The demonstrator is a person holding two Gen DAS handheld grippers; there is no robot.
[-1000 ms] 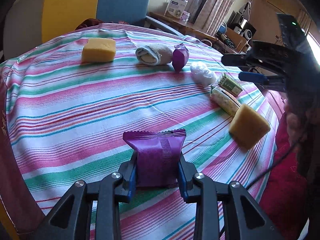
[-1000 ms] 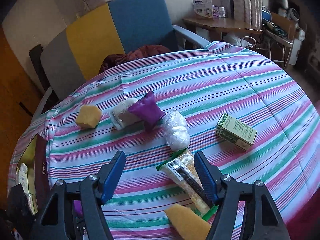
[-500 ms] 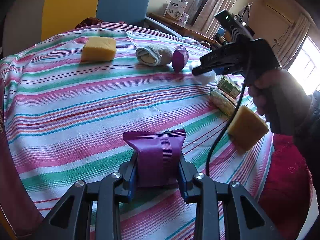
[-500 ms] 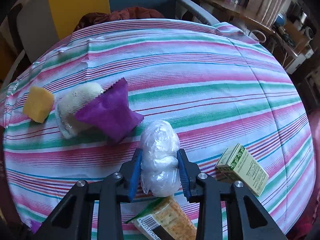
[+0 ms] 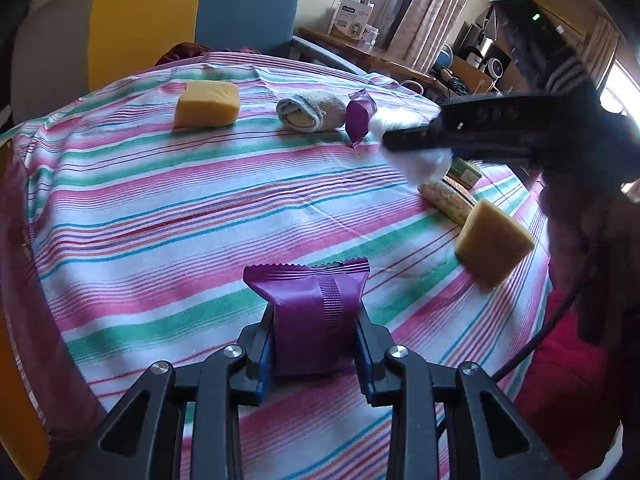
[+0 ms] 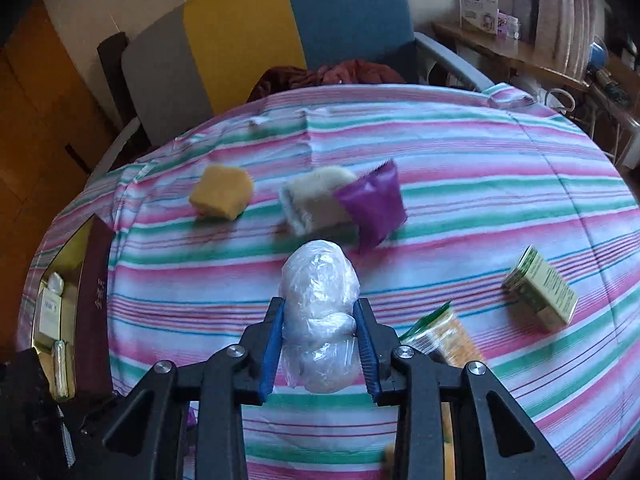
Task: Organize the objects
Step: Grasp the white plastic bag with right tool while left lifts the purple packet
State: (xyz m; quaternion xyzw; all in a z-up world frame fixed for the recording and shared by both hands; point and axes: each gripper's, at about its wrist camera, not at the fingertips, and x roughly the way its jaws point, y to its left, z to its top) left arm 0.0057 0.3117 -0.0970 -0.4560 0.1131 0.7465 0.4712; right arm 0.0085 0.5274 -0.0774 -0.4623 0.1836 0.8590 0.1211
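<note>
The objects to be organized are spread over a round table [image 6: 460, 148] under a striped cloth, and two of them are already lifted. A purple packet [image 5: 316, 320] is clamped in the left claw [image 5: 316, 344] at the lower centre of the left wrist frame. A white plastic-wrapped bundle [image 6: 320, 312] is clamped in the right claw [image 6: 320, 340] at the lower centre of the right wrist frame.

The bundle is soft and its film is slick, so it could be squeezed out of the pads if the right claw is swung quickly. The purple packet is gripped low, with most of its length standing free, so it could be pivoted or dropped by a sharp turn.

In the left wrist view the right claw [image 5: 404, 140] is seen at the centre right, close above a cracker pack [image 5: 446, 198] and a yellow sponge [image 5: 494, 242] near the table edge; these could be knocked off. An open box [image 6: 68, 300] at the lower left of the right wrist frame is possibly the destination, though its contents are blurred.
</note>
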